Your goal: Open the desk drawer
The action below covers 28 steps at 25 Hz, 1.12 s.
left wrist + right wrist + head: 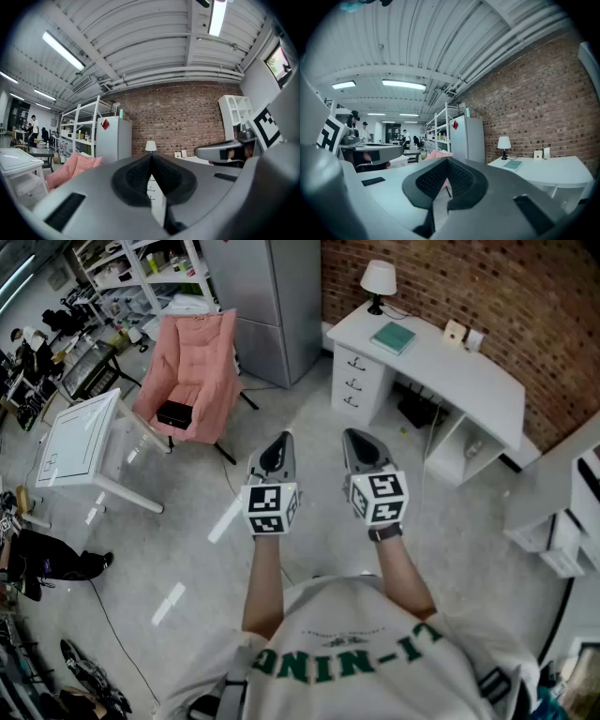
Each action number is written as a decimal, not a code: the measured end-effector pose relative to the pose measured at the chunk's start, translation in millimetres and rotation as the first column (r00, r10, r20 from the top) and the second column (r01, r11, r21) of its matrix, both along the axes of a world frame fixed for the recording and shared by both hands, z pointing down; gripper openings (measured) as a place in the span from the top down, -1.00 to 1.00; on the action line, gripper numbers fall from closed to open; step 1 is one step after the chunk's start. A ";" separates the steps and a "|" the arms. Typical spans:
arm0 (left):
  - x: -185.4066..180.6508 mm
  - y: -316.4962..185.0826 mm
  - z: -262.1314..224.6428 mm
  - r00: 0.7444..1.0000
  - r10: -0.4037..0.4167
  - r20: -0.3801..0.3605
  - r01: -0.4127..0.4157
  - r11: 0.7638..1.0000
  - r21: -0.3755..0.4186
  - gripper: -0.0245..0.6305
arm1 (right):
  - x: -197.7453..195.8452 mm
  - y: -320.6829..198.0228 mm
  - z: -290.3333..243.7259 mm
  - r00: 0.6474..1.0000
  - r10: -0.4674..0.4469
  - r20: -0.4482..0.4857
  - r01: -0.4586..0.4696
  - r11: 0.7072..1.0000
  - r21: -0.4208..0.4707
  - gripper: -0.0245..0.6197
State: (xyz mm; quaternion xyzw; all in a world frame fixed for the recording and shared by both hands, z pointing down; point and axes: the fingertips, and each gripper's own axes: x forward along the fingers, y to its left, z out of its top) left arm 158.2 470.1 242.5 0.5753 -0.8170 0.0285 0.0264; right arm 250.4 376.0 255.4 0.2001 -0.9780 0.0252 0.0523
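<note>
Stands on open grey floor (187,549) in a workshop, facing a brick wall (487,287) with the white desk (473,385) set against it at the top right of the head view. Passes over a pink armchair (192,362) and a small white table (80,437) well off to the left, neither part of the job. Finds the drawer unit (356,381) under the left end of the tabletop (427,348), below a lamp (379,279) at the back corner of that end and a teal book (393,337) just beside it. Counts three drawer fronts stacked there, all apparently flush and closed, so judges the task as not begun: no handle reached, nothing pulled, with approach, grasp and pull all left to do. Holds the left gripper (278,448) and the right gripper (361,442) side by side out in front, roughly level, over bare floor and well apart from the desk. Puts the drawer unit, in the head view, straight beyond the right gripper's tip and up to the right of the left one. Shows the left gripper (151,157) clenched, pads pressed together with nothing between them, the drawer fronts glimpsed far off just below its tip. Shows the right gripper (446,160) likewise clenched and empty, with the tabletop off to its right. Leaves the small drawer handles (353,382) too tiny to read for shape.
</note>
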 end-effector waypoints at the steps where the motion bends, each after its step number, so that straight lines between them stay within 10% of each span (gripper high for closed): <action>1: -6.3 7.2 1.6 1.000 -0.002 -0.005 0.002 1.000 -0.003 0.94 | -4.5 5.3 2.1 1.000 0.003 -0.003 -0.003 1.000 -0.006 0.92; 16: -98.2 27.7 44.1 0.993 -0.072 -0.094 0.069 0.997 -0.035 0.94 | -113.7 12.9 39.1 0.993 -0.117 0.003 0.117 0.990 -0.079 0.92; 28: -204.6 -144.8 33.3 0.998 0.052 -0.037 -0.055 0.996 -0.068 0.94 | -228.0 -125.9 48.4 0.997 -0.064 0.031 0.068 0.987 -0.147 0.92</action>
